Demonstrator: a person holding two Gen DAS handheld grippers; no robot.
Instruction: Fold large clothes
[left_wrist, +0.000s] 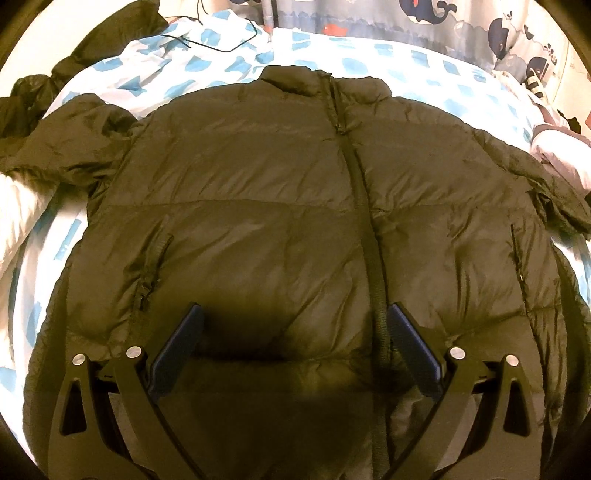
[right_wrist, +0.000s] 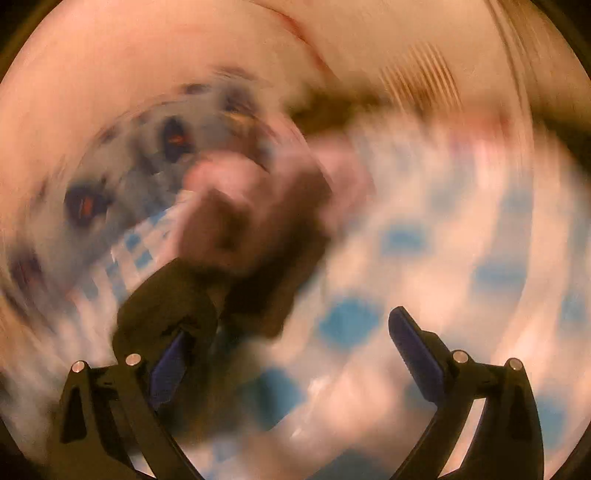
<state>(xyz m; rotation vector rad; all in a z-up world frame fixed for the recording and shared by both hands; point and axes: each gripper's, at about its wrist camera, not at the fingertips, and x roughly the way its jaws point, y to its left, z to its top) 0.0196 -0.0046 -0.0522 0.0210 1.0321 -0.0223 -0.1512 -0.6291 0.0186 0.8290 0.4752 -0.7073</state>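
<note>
A dark puffer jacket (left_wrist: 258, 192) lies flat and front-up on the bed, its zipper (left_wrist: 360, 192) closed and the collar at the far end. Its sleeves spread out to the left (left_wrist: 55, 136) and right (left_wrist: 554, 199). My left gripper (left_wrist: 295, 308) hovers open over the jacket's lower front, with nothing between its blue pads (left_wrist: 173, 350). The right wrist view is heavily blurred. There my right gripper (right_wrist: 291, 321) stands wide open. A dark piece of the jacket (right_wrist: 251, 236) drapes over its left finger, and the right pad (right_wrist: 413, 343) is bare.
The bedsheet (left_wrist: 424, 62) is white with blue patches. Whale-print fabric (left_wrist: 443, 18) hangs along the far side. A thin black cable (left_wrist: 221, 40) and another dark garment (left_wrist: 122, 33) lie at the far left. White bedding (left_wrist: 18, 221) is bunched at the left edge.
</note>
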